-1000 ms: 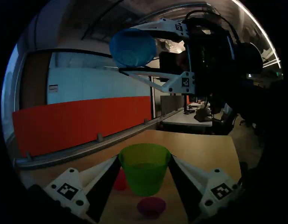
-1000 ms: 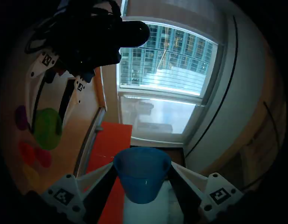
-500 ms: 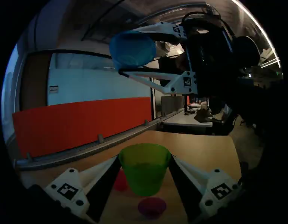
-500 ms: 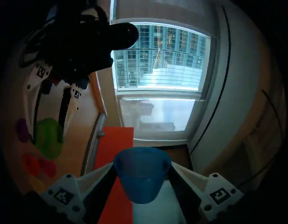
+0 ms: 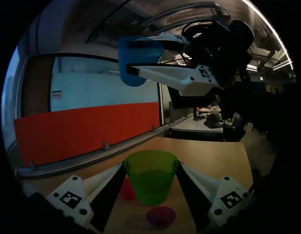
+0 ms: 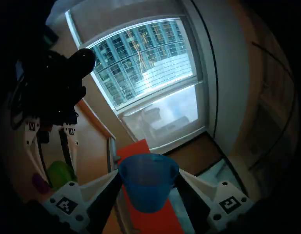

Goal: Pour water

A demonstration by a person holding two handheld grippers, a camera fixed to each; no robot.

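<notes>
Blue cup [image 5: 139,58] turned upright in right gripper [image 6: 148,173]; left gripper [image 5: 151,167] holds green cup [image 5: 151,185].

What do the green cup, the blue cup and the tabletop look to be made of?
Green cup: likely translucent plastic; light glows through its thin wall, and the finish is smooth.
Blue cup: probably plastic too; it has a thin even rim and a smooth, fairly matte, slightly translucent wall.
Tabletop: wood or wood-look laminate, pale tan and smooth; the dim picture leaves open which.
</notes>
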